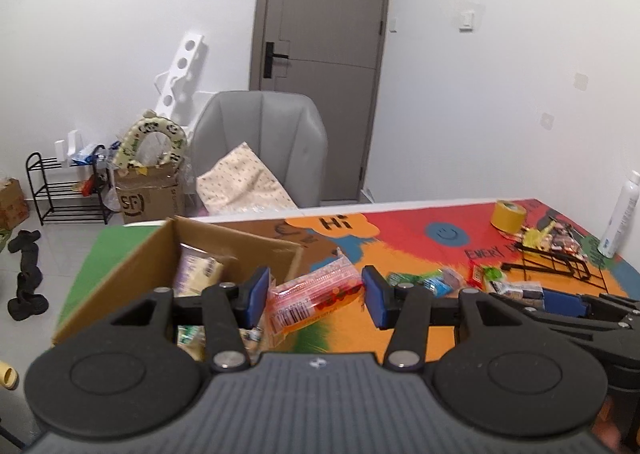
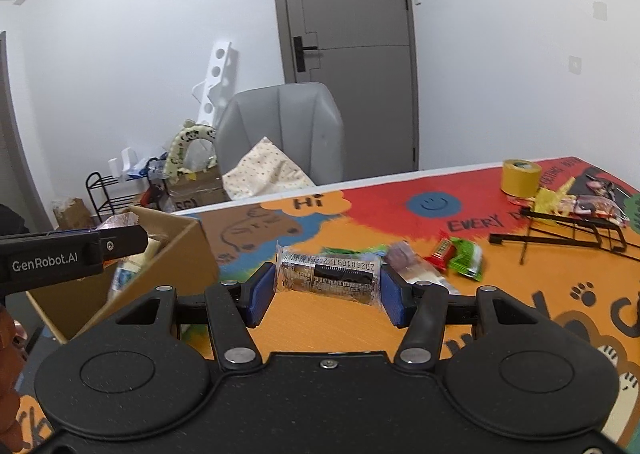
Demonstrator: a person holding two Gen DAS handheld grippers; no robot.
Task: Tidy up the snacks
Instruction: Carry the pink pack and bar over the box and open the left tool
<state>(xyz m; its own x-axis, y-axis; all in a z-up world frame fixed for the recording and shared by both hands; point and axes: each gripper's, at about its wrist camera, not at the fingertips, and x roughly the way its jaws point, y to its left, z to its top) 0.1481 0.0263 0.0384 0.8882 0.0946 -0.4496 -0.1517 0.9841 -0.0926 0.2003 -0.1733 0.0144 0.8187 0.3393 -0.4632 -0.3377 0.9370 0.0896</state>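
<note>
Two grippers each clamp a snack: the left gripper point(image 1: 316, 296) holds a red-orange packet point(image 1: 316, 294) at frame centre, beside the cardboard box point(image 1: 132, 270) at lower left; the right gripper point(image 2: 327, 290) grips a dark wrapped snack point(image 2: 328, 274) above the colourful table point(image 2: 400, 206).

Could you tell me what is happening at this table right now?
A person is sorting snacks with a gripper in each hand. The left gripper holds a red snack packet beside the cardboard box, which already contains a few snacks. The right gripper holds a dark wrapped snack. More snacks lie loose on the colourful table.
</note>
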